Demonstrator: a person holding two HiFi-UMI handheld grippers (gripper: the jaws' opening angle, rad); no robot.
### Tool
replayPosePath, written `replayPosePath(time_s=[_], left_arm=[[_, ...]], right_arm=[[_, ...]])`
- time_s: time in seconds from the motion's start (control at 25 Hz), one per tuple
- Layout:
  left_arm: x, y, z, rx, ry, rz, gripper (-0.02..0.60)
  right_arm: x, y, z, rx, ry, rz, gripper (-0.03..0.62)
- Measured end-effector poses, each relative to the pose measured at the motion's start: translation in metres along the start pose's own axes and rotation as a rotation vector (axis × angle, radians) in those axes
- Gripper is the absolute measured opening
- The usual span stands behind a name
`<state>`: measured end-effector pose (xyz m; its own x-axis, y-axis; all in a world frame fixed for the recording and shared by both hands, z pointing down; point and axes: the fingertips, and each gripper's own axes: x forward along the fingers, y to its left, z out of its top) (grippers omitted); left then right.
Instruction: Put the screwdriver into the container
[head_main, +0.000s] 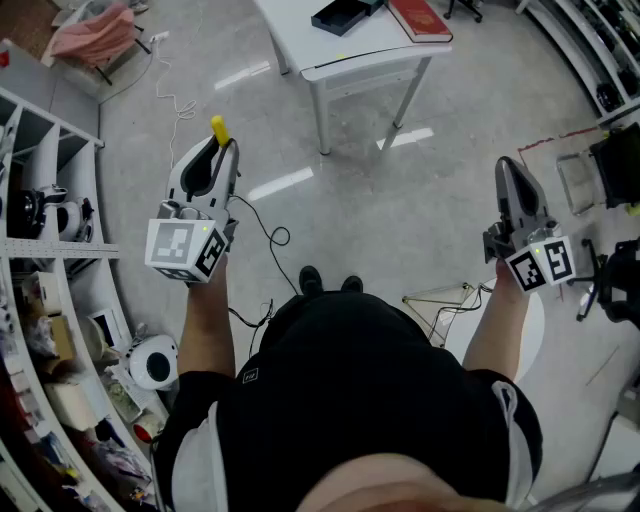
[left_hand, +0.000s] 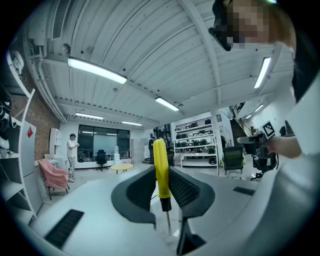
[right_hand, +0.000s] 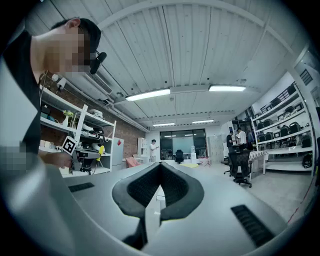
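Note:
My left gripper (head_main: 222, 147) is held up at the left, shut on a screwdriver with a yellow handle (head_main: 219, 130) that sticks out past its tips. In the left gripper view the yellow handle (left_hand: 160, 165) stands upright between the dark pads (left_hand: 142, 187), with its thin metal shaft (left_hand: 168, 222) running back toward the camera. My right gripper (head_main: 508, 167) is at the right, pointing up and away, shut with nothing in it; its pads (right_hand: 175, 187) meet at the tips. A black tray-like container (head_main: 340, 15) lies on the white table (head_main: 345, 52) far ahead.
A red book (head_main: 420, 18) lies next to the container. White shelving (head_main: 40, 200) full of items lines the left side. A black cable (head_main: 270, 235) trails over the grey floor. A black chair (head_main: 620, 160) is at the right and a pink cloth (head_main: 95, 35) at the far left.

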<state>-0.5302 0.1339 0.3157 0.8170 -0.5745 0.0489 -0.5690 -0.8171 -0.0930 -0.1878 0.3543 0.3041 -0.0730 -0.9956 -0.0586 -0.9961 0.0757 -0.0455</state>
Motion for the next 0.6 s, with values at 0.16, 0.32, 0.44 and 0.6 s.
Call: replayPosePath(time_s=[0.16, 0.32, 0.44, 0.6], left_arm=[[-0.002, -0.008, 0.003, 0.007, -0.003, 0.003, 0.086], [0.000, -0.020, 0.004, 0.005, -0.001, 0.004, 0.086], [-0.002, -0.031, 0.007, 0.001, -0.006, 0.009, 0.087], [-0.004, -0.048, 0.007, -0.002, -0.010, 0.017, 0.086]], right_arm=[[-0.008, -0.003, 0.002, -0.002, -0.006, 0.000, 0.028], [-0.021, -0.010, 0.002, 0.004, -0.010, -0.005, 0.028], [-0.032, -0.011, 0.002, -0.016, -0.002, 0.004, 0.028], [-0.047, -0.011, 0.005, -0.049, 0.002, 0.025, 0.028]])
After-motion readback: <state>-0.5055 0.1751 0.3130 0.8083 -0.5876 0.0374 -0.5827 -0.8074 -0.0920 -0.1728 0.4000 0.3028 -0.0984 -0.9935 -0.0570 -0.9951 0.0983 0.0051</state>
